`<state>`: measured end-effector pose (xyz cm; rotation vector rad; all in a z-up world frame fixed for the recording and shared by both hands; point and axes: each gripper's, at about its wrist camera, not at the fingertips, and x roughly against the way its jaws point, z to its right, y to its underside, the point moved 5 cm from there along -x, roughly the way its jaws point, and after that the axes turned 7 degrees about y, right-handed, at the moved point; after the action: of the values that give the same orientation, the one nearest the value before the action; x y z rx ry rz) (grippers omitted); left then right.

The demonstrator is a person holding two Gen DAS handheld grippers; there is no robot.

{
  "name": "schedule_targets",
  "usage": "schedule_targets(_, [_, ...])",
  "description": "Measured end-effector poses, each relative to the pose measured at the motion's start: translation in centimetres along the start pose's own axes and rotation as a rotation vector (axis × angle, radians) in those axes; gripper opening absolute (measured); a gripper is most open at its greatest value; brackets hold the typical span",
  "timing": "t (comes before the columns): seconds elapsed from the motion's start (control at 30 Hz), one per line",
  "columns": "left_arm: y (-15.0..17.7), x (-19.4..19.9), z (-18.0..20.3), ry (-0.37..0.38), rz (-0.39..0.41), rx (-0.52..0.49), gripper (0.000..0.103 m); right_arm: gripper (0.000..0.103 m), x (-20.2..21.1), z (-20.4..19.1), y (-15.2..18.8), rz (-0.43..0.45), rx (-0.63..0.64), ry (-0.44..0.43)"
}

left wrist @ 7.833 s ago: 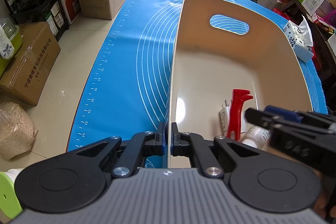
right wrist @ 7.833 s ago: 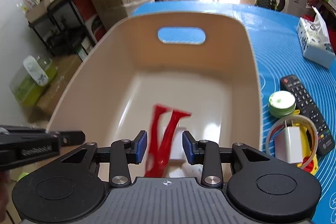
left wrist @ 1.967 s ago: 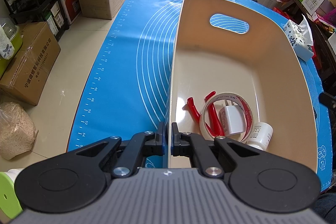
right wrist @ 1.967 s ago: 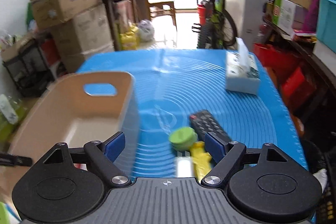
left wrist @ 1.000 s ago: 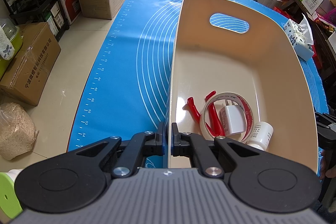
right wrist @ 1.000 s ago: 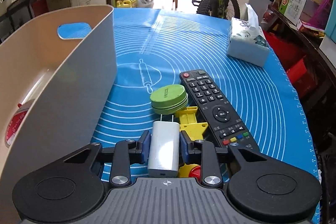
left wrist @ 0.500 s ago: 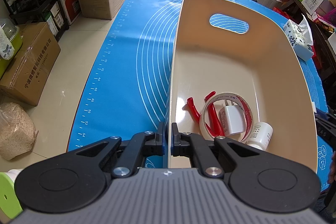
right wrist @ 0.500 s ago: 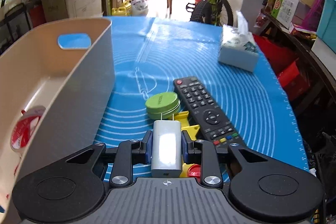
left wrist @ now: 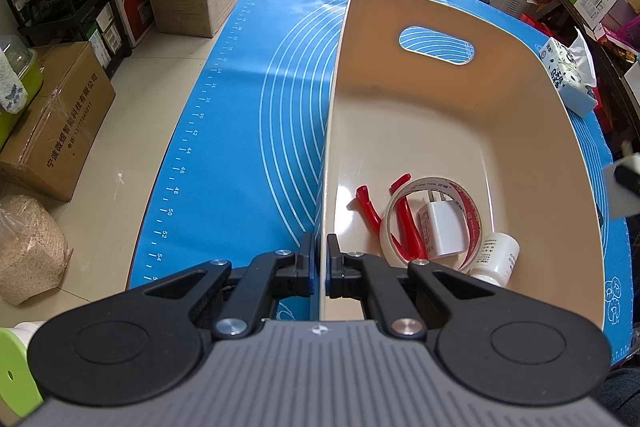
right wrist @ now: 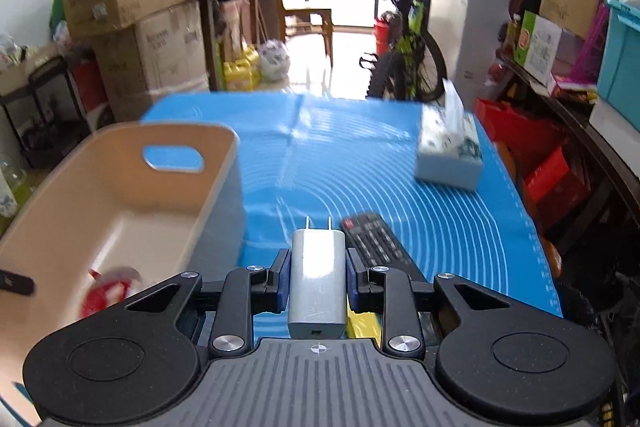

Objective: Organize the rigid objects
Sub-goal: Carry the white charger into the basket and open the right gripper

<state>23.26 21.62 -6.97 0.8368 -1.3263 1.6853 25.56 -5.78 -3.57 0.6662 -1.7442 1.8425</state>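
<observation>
A beige bin [left wrist: 532, 99] stands on the blue mat [left wrist: 256, 115]. My left gripper [left wrist: 320, 263] is shut on the bin's near left rim. Inside lie a red clip [left wrist: 366, 207], a tape roll [left wrist: 472, 211], a white charger [left wrist: 442, 231] and a small white bottle [left wrist: 496, 255]. My right gripper [right wrist: 317, 277] is shut on a second white charger [right wrist: 318, 279], prongs pointing away, held above the mat to the right of the bin [right wrist: 120, 195]. Its tip shows at the right edge of the left wrist view [left wrist: 626, 183].
A black remote [right wrist: 378, 239] lies on the mat just past the right gripper, with something yellow [right wrist: 360, 323] under it. A tissue box [right wrist: 450, 151] sits at the far right. Cardboard boxes, shelves and a bicycle surround the table.
My right gripper closed on the charger on the mat and lifted it up and back. The left gripper and bin have not moved.
</observation>
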Motion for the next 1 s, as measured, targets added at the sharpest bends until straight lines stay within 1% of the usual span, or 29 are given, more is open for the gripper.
schedule_targets(0.3, [0.0,0.0,0.0,-0.001,0.000,-0.001,0.006,0.036,2.8,-4.0,-3.9,0.101,0.000,-0.105])
schedule_targets(0.5, [0.0,0.0,0.0,-0.001,0.000,-0.001,0.006,0.036,2.5,-7.9,-4.7,0.109,0.022,-0.175])
schedule_targets(0.67, [0.0,0.0,0.0,-0.001,0.000,-0.001,0.006,0.036,1.4,-11.0,-3.8,0.069,0.078,-0.208])
schedule_targets(1.0, [0.0,0.0,0.0,-0.001,0.000,-0.001,0.006,0.036,-1.8,-14.4,-0.1,-0.087,0.144,-0.211])
